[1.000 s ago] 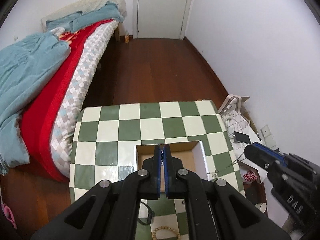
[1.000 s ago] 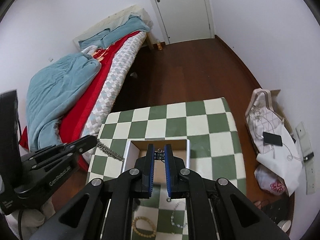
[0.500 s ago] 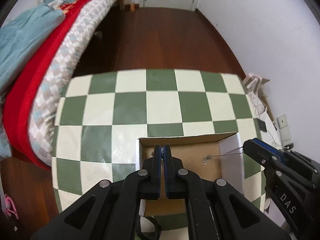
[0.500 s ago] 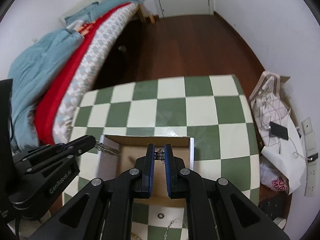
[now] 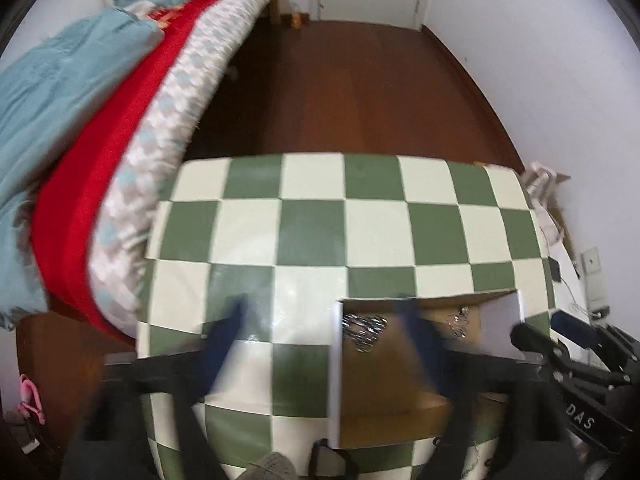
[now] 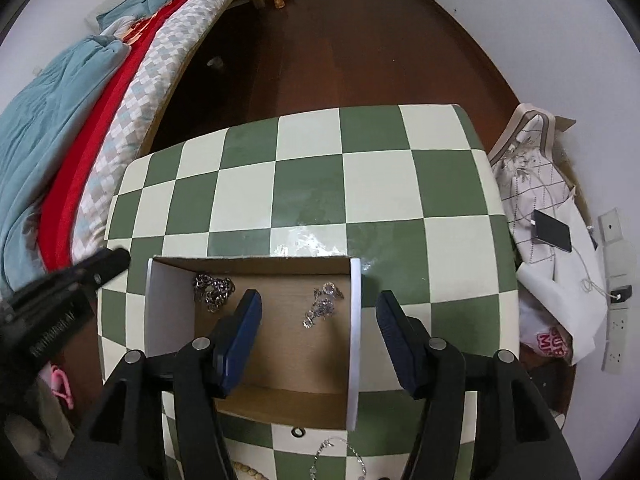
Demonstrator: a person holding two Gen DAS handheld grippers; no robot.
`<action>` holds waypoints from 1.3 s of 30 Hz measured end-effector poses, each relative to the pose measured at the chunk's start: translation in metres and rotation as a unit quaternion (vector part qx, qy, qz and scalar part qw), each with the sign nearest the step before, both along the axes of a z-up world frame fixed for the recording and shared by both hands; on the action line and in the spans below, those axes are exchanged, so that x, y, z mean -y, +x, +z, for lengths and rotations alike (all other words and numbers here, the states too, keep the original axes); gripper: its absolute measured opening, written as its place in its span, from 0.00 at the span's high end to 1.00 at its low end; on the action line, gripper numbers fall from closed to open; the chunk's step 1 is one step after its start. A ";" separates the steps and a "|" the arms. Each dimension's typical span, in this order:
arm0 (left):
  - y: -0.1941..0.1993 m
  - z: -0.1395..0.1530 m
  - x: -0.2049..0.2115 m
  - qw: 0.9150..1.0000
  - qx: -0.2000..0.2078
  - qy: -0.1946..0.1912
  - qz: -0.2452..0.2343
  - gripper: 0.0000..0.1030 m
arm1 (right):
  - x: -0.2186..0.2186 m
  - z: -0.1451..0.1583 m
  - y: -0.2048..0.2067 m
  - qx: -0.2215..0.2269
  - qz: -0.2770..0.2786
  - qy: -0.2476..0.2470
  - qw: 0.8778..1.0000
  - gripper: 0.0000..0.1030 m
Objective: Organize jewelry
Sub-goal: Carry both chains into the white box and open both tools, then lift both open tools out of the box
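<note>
An open cardboard box [image 6: 354, 320] with white side walls sits on the green-and-cream checked table [image 6: 308, 184]. On its floor lie a heavy silver chain [image 6: 212, 290] at the left and a finer silver chain [image 6: 322, 304] at the right, both loose. My right gripper [image 6: 318, 338] hangs over the box with its jaws opening and nothing pressed between them. My left gripper [image 5: 324, 336] is blurred, its jaws opening wide astride the box's left wall [image 5: 335, 360], with the heavy chain [image 5: 364, 330] just beyond. Each gripper's tip shows in the other's view.
In front of the box lie a small ring [image 6: 297, 432], another silver chain [image 6: 340, 456] and a beaded bracelet [image 6: 244, 470]. A bed [image 6: 80, 120] with red and blue covers runs along the left. A bag with a phone [image 6: 552, 230] stands right of the table.
Both grippers sank toward the box and went from shut to wide apart. The two chains they carried now lie on the box floor.
</note>
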State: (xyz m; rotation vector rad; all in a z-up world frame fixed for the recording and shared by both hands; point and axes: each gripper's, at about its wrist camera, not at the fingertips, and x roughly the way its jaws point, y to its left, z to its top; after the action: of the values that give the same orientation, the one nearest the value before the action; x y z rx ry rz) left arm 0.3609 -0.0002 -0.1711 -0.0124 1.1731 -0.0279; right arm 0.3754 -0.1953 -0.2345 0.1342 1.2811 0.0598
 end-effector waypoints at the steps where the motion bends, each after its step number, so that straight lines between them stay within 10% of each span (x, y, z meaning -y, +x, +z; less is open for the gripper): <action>1: -0.003 0.003 -0.003 1.000 0.005 0.004 0.004 0.07 | -0.001 0.001 -0.002 0.000 0.001 -0.008 1.000 0.38; 5: -0.014 0.007 -0.009 0.999 0.015 0.032 0.013 0.02 | -0.002 0.003 -0.015 -0.003 0.003 -0.035 0.999 0.08; 11: -0.047 0.009 -0.016 0.998 0.040 0.041 0.015 0.01 | -0.007 -0.001 -0.042 -0.004 0.007 -0.078 0.997 0.00; 39: -0.191 0.092 -0.017 0.986 0.157 0.053 0.015 0.01 | -0.026 0.110 -0.178 0.159 -0.023 -0.107 0.981 0.00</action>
State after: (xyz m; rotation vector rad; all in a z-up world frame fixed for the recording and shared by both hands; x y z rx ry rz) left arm 0.1703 0.0166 -0.0793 0.0666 0.8576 0.0578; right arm 0.1971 -0.1690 -0.1249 -0.0307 0.9560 -0.0947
